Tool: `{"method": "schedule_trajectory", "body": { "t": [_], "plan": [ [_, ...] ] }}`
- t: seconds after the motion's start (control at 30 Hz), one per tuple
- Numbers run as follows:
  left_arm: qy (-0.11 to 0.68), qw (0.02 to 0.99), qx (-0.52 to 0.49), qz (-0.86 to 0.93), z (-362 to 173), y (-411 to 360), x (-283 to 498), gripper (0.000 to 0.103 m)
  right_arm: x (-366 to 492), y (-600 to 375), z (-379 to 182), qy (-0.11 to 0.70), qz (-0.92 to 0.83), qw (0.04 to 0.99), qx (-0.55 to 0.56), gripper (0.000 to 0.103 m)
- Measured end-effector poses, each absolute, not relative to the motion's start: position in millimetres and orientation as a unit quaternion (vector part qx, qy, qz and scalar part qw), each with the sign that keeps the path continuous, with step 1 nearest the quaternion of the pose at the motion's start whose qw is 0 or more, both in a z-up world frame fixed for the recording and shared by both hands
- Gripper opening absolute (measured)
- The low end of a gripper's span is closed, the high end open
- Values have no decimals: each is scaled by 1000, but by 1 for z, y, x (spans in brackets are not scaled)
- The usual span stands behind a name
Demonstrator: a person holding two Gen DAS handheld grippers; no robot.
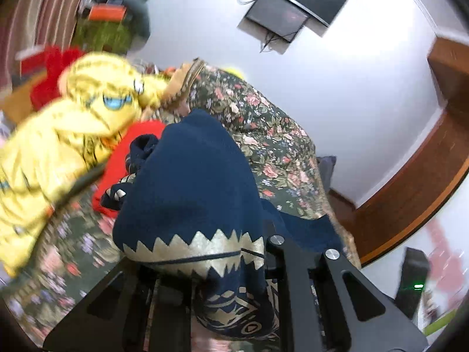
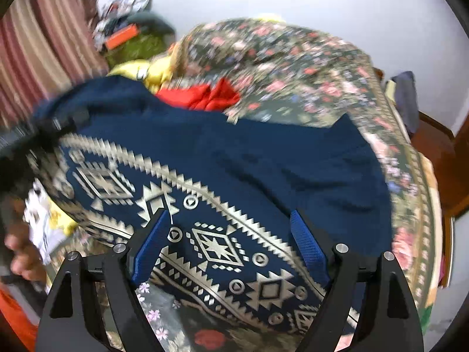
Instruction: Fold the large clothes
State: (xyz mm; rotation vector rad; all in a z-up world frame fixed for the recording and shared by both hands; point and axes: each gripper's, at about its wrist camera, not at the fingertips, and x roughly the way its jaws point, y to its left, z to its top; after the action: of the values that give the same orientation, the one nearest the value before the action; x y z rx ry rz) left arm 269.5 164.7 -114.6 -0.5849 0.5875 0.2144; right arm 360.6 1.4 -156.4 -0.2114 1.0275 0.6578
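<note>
Pinching navy garment [image 1: 190,176] hem: left gripper [image 1: 234,264] fingers clenched | right gripper [image 2: 231,234] fingers spread wide, over garment.

Navy garment [image 2: 263,158] with a metallic gold geometric print, zigzag bands and diamond motifs, is lying spread across the floral bedspread [image 2: 293,58], its patterned portion nearest the bed's near edge. In the left wrist view, the same garment [image 1: 187,182] is bunching upward into a raised mound, its zigzag-trimmed hem hanging at the front and a patterned sleeve curling beside the mound.
</note>
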Motion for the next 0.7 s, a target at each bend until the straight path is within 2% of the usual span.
{"method": "schedule_trajectory", "body": {
  "t": [0.13,0.23,0.33,0.5,0.7],
  "plan": [
    [298,922,-228,93,-117,145,269,14,359,29,-195,520,319,783,-126,81],
    [298,929,-204,84,-118,134,277,14,356,26,-201,519,319,783,-123,81],
    [297,934,-191,53,-115,122,289,14,356,13,-192,522,341,773,-117,81],
    [300,945,-131,-2,-104,64,313,14,353,-53,-154,478,290,825,-80,81],
    [343,932,-98,-67,-134,-15,343,14,354,-153,-134,468,162,868,-31,81]
  ]
}}
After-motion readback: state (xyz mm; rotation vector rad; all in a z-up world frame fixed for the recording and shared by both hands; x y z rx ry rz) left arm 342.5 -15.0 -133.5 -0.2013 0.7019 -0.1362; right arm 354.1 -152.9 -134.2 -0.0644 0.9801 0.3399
